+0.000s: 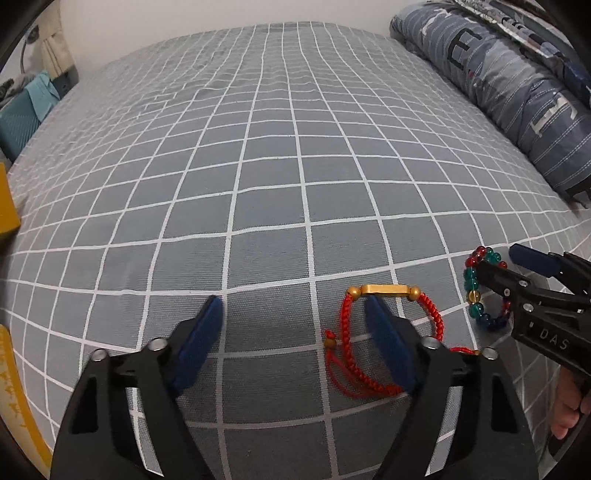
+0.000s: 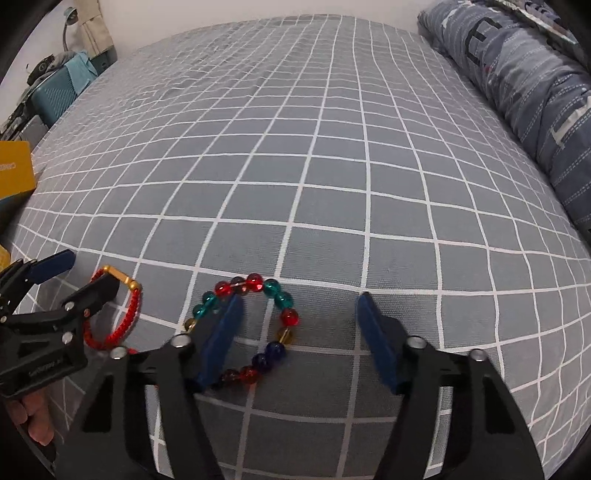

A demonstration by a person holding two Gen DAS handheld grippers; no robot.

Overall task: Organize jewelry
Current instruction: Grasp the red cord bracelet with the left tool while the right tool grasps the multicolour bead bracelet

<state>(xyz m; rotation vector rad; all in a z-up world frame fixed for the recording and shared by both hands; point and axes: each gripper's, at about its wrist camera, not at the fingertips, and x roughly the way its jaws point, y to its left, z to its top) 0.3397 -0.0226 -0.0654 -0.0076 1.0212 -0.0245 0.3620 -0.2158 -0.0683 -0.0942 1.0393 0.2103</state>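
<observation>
Surface: grey checked bedsheet (image 1: 266, 177) is carrying both pieces.
Jewelry: red braided cord bracelet with gold bar (image 1: 388, 291) is lying beside multicoloured glass bead bracelet (image 2: 258, 317).
Relation: I'm seeing each gripper's inner finger resting inside its loop.
Tools: I'm holding left gripper (image 1: 295, 325) and right gripper (image 2: 301, 321) spread apart.

A bed (image 1: 280, 155) fills almost the whole view ahead of the tool, covered with a grey sheet (image 2: 332, 177) with a grid of thin white lines. Far ahead, behind the bed, stands a plain white wall (image 1: 229, 11). To the right of the tool, along the bed's edge, lies a rolled blue-grey quilt (image 1: 517, 92) with pale stripes and large letters. To the left, beside the bed, there is a teal case (image 2: 55, 96) with light blue cloth over it, and nearer a yellow box (image 2: 14, 166). The light is even and soft.
</observation>
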